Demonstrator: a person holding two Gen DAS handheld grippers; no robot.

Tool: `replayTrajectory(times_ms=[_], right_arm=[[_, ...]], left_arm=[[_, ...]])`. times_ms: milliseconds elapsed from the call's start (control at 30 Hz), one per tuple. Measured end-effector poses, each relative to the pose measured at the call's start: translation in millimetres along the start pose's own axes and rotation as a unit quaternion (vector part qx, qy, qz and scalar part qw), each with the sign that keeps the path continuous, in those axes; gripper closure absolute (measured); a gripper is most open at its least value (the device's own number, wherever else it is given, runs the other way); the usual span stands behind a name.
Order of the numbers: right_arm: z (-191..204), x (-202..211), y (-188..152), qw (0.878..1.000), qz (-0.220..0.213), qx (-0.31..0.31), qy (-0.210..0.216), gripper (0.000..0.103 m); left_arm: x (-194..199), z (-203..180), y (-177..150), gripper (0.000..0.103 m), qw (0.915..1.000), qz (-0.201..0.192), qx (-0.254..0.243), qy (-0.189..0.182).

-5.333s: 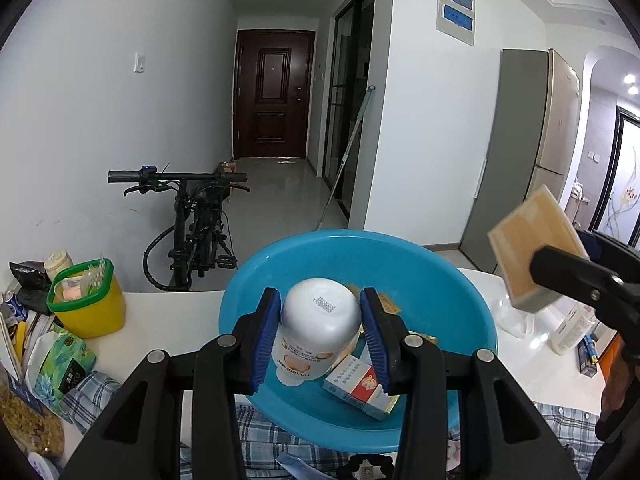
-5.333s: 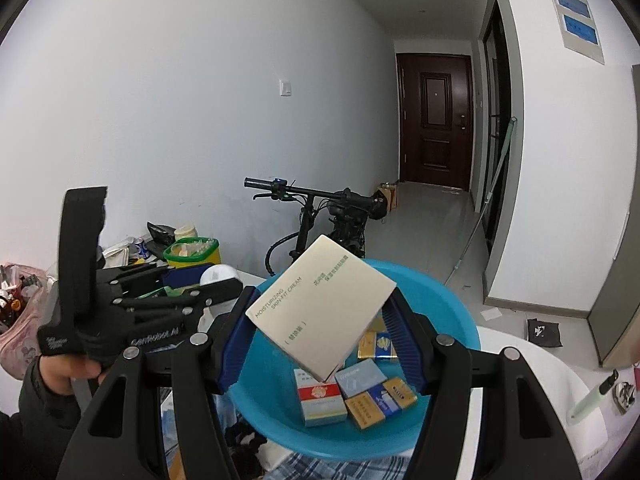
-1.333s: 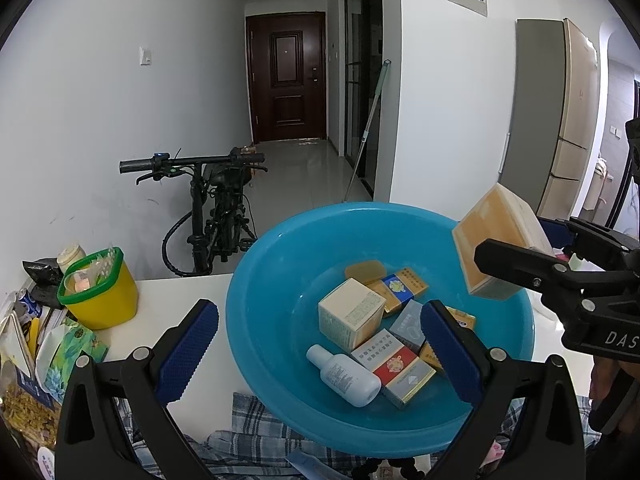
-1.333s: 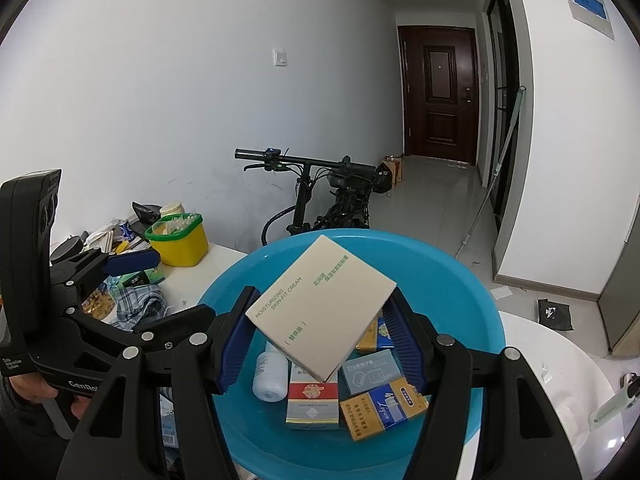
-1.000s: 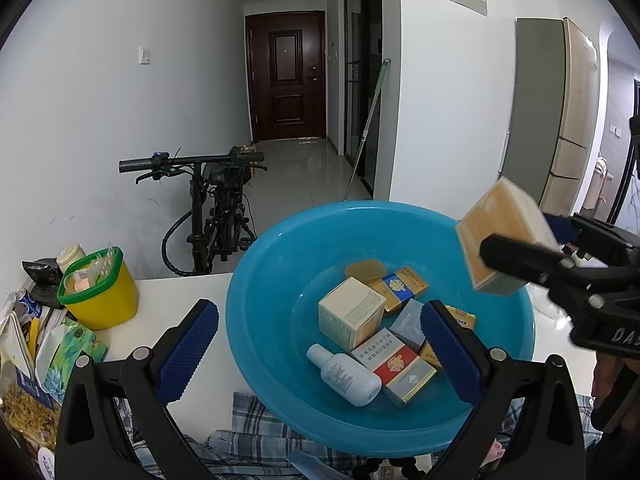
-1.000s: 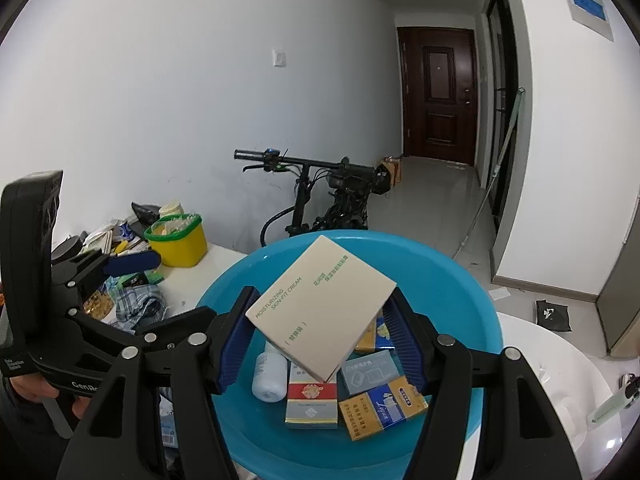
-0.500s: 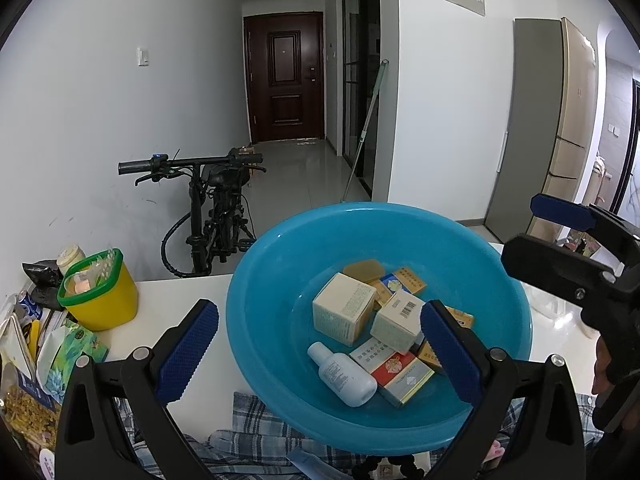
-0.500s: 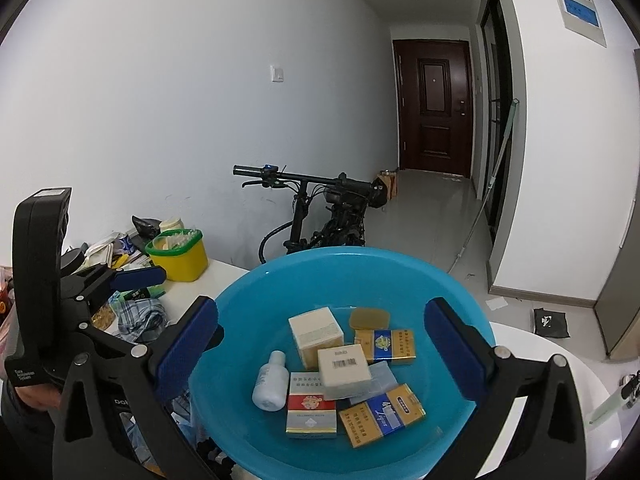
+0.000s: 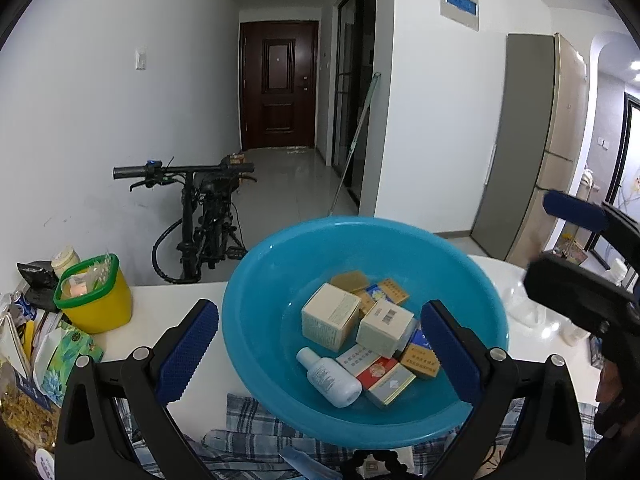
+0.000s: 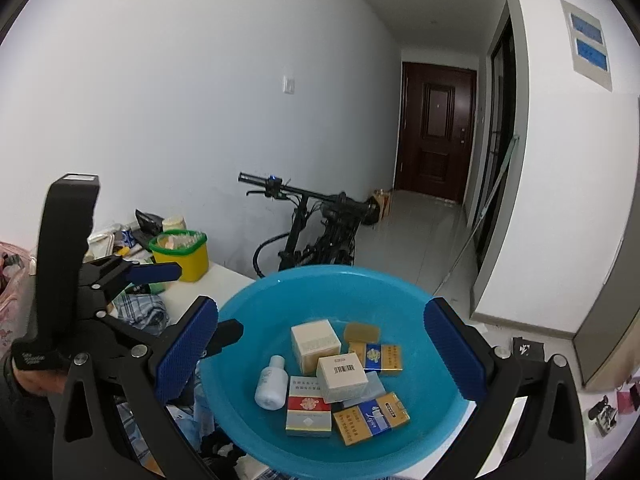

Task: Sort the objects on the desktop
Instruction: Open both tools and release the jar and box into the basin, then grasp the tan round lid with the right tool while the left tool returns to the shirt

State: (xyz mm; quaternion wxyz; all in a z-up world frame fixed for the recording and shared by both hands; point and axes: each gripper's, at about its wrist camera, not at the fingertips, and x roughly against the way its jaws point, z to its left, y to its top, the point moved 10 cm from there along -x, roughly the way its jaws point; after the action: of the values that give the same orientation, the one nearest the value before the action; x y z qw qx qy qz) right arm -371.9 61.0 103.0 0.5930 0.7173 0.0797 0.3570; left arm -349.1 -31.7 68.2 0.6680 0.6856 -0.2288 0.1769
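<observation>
On the far left of the white table stands a yellow plastic bin with a green rim [image 9: 95, 299], full of small packets, and just beside it lie snack bags and a checked cloth. These are the loose things that, as I judge, remain to be sorted. They lie to the left of the left gripper [image 9: 320, 350], which hangs over the near edge of the round blue plastic basin [image 9: 256, 344] with its jaws wide and nothing between them.

Inside the basin, from left to right, I see a small white plastic bottle [image 9: 329, 376] lying on its side with its cap toward the far left, then a cream square carton [image 9: 330, 317], then a white carton with a barcode [image 9: 384, 327] resting tilted on flat red, blue and gold packs.

Further right, the right gripper [image 10: 320, 354] is also fully spread and empty, pointing down at the basin. In the left wrist view it is seen at the right edge, above the rim.

For the next pick, the clutter on the left side is nearer to the left gripper. The right side of the table holds only some clear and white things that I cannot identify.
</observation>
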Motion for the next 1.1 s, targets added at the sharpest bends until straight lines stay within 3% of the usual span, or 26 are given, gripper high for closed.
replayTrajectory(times_ms=[233, 400, 567, 667, 933, 1100], right_arm=[[-23.6, 29.7, -39.5, 0.996, 0.051, 0.015, -0.065, 0.000], [-30.6, 59.6, -106.5, 0.991, 0.105, 0.005, -0.086, 0.000], [-26.9, 80.3, -189.7, 0.985, 0.154, -0.039, -0.073, 0.000], [-20.4, 84.3, -222.2, 0.982, 0.166, -0.068, -0.052, 0.000], [-0.7, 57.4, -251.7, 0.974, 0.184, -0.128, 0.033, 0.000], [1.1, 45.7, -267.8, 0.968, 0.206, -0.135, 0.036, 0.000]], left_arm=[[17.4, -5.5, 6.1, 0.000, 0.9998, -0.013, 0.002, -0.014], [33.4, -13.9, 11.6, 0.000, 0.9993, -0.026, -0.002, -0.026], [61.0, -19.8, 21.1, 0.000, 0.9983, -0.054, -0.011, -0.017], [78.3, -24.8, 24.9, 0.000, 0.9968, -0.073, -0.016, -0.028], [87.1, -31.1, 26.3, 0.000, 0.9961, -0.078, -0.034, -0.020], [79.9, -28.8, 24.4, 0.000, 0.9969, -0.069, -0.031, -0.019]])
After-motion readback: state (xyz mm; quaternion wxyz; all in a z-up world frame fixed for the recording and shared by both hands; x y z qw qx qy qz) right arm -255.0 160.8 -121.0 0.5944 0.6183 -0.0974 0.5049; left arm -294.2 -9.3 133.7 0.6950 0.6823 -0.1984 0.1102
